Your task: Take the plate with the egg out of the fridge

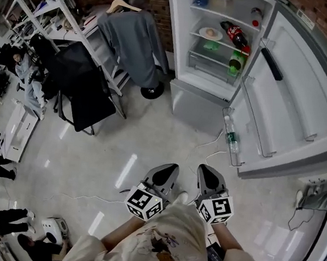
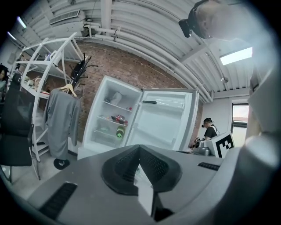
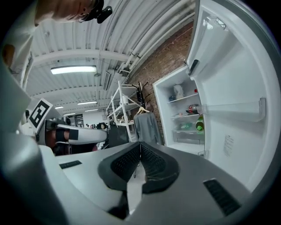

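**A:** How do things lie, reading from the left?

**B:** A black chair [image 1: 80, 88] and a grey jacket [image 1: 133, 38] on a hanger are off to the left, clear of the way. Then comes the left gripper [image 1: 171, 168], low and close to the body, its jaws clenched together on nothing; just beside it is the right gripper [image 1: 205, 168], likewise closed and empty.

**A:** And the plate?

**B:** The plate [image 1: 204, 34] with the egg [image 1: 211, 32] sits on a middle shelf of the fridge [image 1: 176, 39], well apart from both grippers. A cola bottle [image 1: 235, 34] lies just to its right and a green bottle [image 1: 235, 62] stands lower down. The door [image 1: 288, 108] is swung wide to the right, with a small bottle [image 1: 231, 140] in its bottom rack.

**A:** So what is the step in hand?

**B:** The approach, I'd judge; the plate is not yet touched. Walk up square to the shelf and open one gripper before reaching in, not at the shelf. Come in level; take the plate by its near rim, on the side away from the cola bottle. Lift only a little, then draw it straight out and flat, so the egg doesn't roll. The other gripper could steady the rim if the plate tips.
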### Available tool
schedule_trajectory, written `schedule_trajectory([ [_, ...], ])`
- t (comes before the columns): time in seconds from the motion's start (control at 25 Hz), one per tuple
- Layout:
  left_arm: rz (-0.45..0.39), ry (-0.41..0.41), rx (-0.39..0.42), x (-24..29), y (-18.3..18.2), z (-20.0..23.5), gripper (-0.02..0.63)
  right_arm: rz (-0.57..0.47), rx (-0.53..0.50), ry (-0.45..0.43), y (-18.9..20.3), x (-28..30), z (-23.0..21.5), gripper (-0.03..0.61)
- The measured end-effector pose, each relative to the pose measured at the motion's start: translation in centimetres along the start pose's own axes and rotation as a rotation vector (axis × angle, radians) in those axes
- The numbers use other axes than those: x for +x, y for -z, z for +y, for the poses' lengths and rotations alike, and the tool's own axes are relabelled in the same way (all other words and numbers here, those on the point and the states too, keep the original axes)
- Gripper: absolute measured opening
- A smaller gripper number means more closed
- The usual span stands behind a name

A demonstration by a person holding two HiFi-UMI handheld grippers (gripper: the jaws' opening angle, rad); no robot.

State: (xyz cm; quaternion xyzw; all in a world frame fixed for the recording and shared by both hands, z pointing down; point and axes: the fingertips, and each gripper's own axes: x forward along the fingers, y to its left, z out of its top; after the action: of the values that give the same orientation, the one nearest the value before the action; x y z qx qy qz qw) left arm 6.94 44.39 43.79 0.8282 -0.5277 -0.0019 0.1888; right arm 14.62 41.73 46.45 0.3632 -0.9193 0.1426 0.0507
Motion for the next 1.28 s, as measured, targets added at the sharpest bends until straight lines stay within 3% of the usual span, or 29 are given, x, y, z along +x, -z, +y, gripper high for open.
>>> schedule_trajectory([
  [0.24, 0.018, -0.009, -0.020, 1.5, 0.1, 1.4, 0.009, -0.036, 0.008, 0.044, -1.5, 0.1, -1.7, 0.006],
  [0.52, 0.038, 0.025, -0.067, 5.2, -0.4, 6.0, 0.009, 0.020, 0.037, 0.151, -1.2, 3.9, -4.5, 0.006],
  [0.92, 0.027, 0.075, -0.104, 10.4, -6.2, 16.3, 0.009, 0.014, 0.011, 0.177, -5.9, 16.8, -5.6, 0.006],
  [1.28, 0.031, 0.105, -0.091, 12.8, -9.7, 25.6, 0.009, -0.011, 0.007, 0.226, -8.6, 26.2, -6.3, 0.006],
])
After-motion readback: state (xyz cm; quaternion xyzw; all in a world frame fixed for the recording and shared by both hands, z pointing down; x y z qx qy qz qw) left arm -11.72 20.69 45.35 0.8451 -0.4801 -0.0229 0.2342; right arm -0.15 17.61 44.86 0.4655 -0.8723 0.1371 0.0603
